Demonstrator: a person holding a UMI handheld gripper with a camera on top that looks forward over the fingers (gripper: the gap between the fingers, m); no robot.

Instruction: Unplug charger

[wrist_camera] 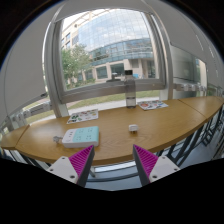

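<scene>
A small white object [133, 127], possibly the charger, sits on the long wooden table [170, 122], beyond my fingers and a little to the right. No cable or socket can be made out. My gripper [113, 152] is open and empty, held before the near table edge, with the magenta pads [80, 160] spread wide apart. Nothing stands between the fingers.
A teal book [80, 135] lies on the table ahead of the left finger. Papers [82, 116] and more papers [152, 104] lie farther back. A tall pale object [130, 92] stands by the big window [110, 45]. Chairs [205, 130] line the table's sides.
</scene>
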